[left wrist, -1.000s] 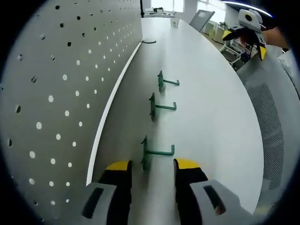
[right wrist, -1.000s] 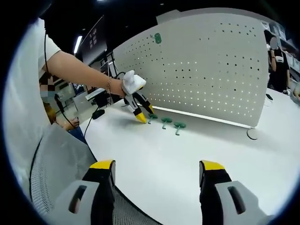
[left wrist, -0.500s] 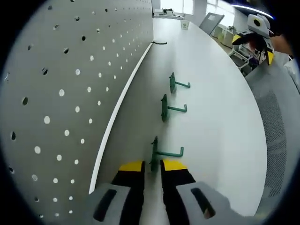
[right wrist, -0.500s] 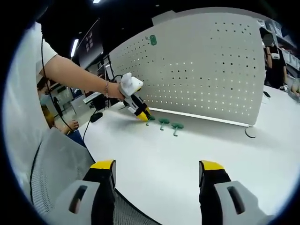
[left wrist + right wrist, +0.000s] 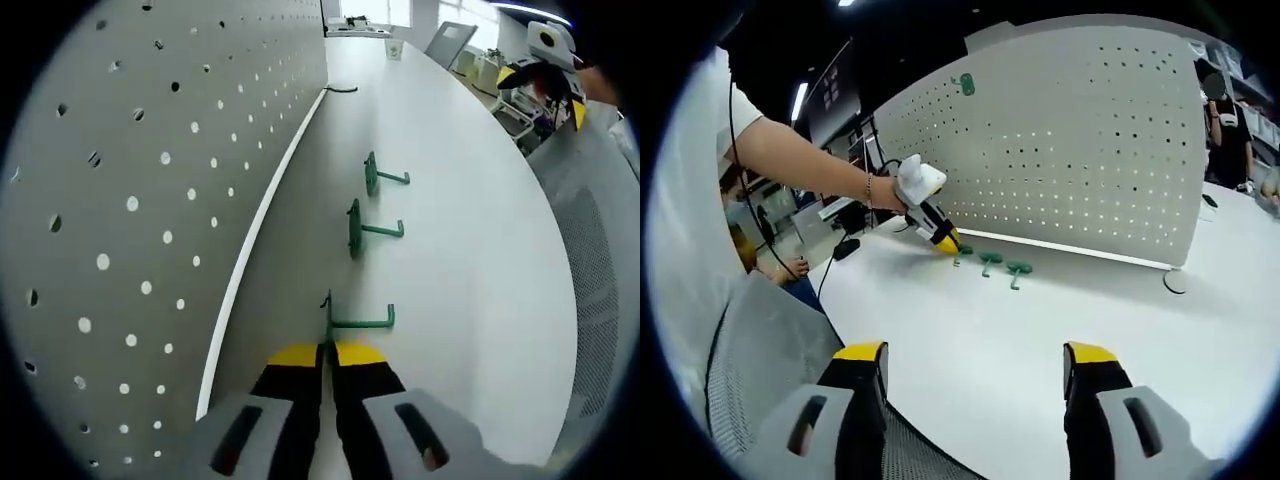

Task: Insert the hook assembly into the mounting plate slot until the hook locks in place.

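- The pegboard stands upright along one edge of the table, walling off that side.
- Three green hooks sit in a row just beside its foot, with gaps between them.
- Bare tabletop lies open beyond the hooks.
- A mesh chair back crowds the table's near edge.

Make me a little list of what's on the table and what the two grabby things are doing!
table: white table
wall: white pegboard standing on the table
hooks on table: three green hooks in a row, near, middle, far
hook on pegboard: one green piece high up
left hand-held gripper: jaws closed on the near hook's plate
right hand-held gripper: open, holding nothing, over the table edge
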Available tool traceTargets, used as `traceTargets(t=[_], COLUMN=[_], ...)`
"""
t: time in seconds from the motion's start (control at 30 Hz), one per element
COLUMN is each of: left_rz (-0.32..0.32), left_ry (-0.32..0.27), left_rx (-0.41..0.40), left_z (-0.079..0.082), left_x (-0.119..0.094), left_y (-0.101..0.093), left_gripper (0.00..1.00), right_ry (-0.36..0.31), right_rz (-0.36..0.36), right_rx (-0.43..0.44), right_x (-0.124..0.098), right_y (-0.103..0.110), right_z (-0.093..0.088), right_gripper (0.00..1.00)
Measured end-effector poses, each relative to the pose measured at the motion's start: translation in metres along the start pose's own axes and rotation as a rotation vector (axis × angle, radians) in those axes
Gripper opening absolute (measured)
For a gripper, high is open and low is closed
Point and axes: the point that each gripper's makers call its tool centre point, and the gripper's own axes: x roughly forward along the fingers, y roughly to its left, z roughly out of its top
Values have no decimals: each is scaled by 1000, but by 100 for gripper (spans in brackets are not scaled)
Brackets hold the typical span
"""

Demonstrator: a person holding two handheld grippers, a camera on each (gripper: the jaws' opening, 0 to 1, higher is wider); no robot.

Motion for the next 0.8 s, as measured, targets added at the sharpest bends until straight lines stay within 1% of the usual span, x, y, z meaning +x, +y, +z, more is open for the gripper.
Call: traceTargets(t=[0.2,0.23,0.27,0.3,0.33,0.4,0.5,0.53,0.67,0.7,0.77,0.8], left_rz=[-2,-5,-4,1,11,2,26,39,45,48,59,59], left_ry=[-6,-10,-14,-21,-34,-62,-98,-120,-208,-213,-222,-230], left_rx=[1,-19,-59,-48,-37,-57,-59,-69,-157,-163,-146,-154], left_z=[0,0,0,0,0,1,3,5,13,12,13,13], left_x=[0,0,-1,-1,-2,-2,-6,-9,-17,-19,-23,-24], left_y=[0,0,0,1,0,-3,-2,1,4,3,1,0], left_gripper=[3,3,3,3,3,3,3,3,3,3,2,2], right_ry=[-3,-3,-3,-2,-1,-2,-5,-6,-20,-28,-39,-43], right_rz=[2,2,2,3,3,2,1,1,-2,-3,-6,-7], right_rx=[0,-1,-1,-1,1,-1,3,2,7,11,13,13], right_x=[0,0,0,0,0,0,0,0,0,0,-1,-1], right_y=[0,0,0,0,0,0,0,0,-1,-1,-3,-3], right_z=[1,1,1,1,0,1,1,1,6,8,12,13], right_gripper=[69,69,69,69,69,69,69,69,69,69,69,69])
